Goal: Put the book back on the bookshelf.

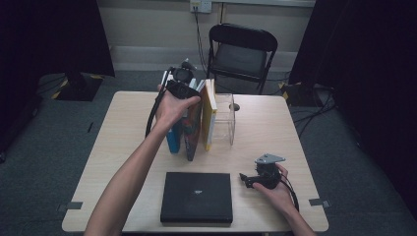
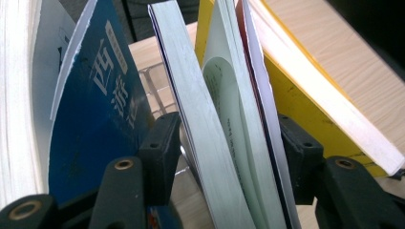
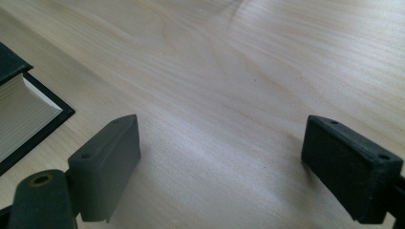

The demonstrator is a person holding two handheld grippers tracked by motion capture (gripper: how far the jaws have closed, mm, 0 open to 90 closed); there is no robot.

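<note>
left gripper: jaws spread astride white-edged book, pads apart from covers | right gripper: jaws spread over bare worktop

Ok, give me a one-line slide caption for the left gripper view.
Left gripper straddling a white-edged book standing between a blue book and a yellow book.

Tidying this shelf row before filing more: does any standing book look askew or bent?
Yes. The dark-covered book in the row leans instead of standing straight, and in the left gripper view its pages bow apart between the left gripper fingers. The black book lies flat.
</note>
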